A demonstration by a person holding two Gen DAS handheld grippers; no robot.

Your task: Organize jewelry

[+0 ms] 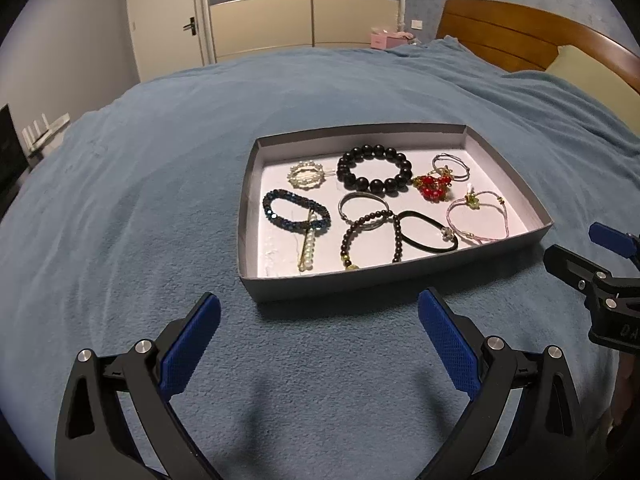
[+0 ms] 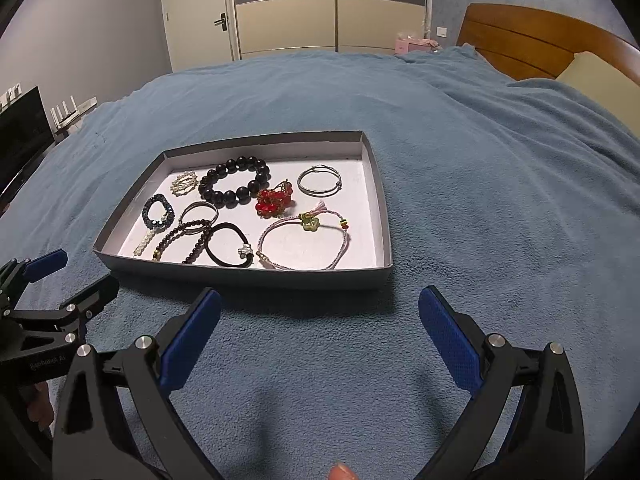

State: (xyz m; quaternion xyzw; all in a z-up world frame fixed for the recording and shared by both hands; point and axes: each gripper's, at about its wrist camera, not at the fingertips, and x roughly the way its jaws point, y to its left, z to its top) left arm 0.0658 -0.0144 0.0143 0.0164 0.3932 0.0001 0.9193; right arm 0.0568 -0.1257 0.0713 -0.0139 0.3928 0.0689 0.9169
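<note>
Spreading wide at the bottom of the left wrist view, the left claw (image 1: 319,344) held nothing, and its blue pads (image 1: 191,346) touched only air above the blue blanket (image 1: 120,208). A broad strip of bare blanket lay between its fingertips and the near wall of the grey tray (image 1: 256,290), which sat just right of the frame's centre. The right claw (image 2: 320,340) stood equally wide and empty in the right wrist view, where the same tray (image 2: 248,276) lay to the left of centre with its near rim just beyond the tips. To the right of the tray, open blanket ran to the frame's edge.

All the jewelry lay inside the tray. Near the front wall sat a black hair tie (image 1: 430,234), a dark beaded strand (image 1: 370,236), a pearl hair clip (image 1: 308,252) and a pink cord bracelet (image 1: 478,220) at the lower right. Further back were a blue beaded bracelet (image 1: 296,214), a silver bangle (image 1: 362,204), a red bead cluster (image 1: 432,188), a large black bead bracelet (image 1: 374,174), a pearl ring-shaped clip (image 1: 306,176) and thin wire hoops (image 1: 452,166).

Beyond the tray, the blanket stretched unbroken to a wooden headboard (image 1: 516,34) at the upper right and a wardrobe (image 1: 304,8) at top centre.
</note>
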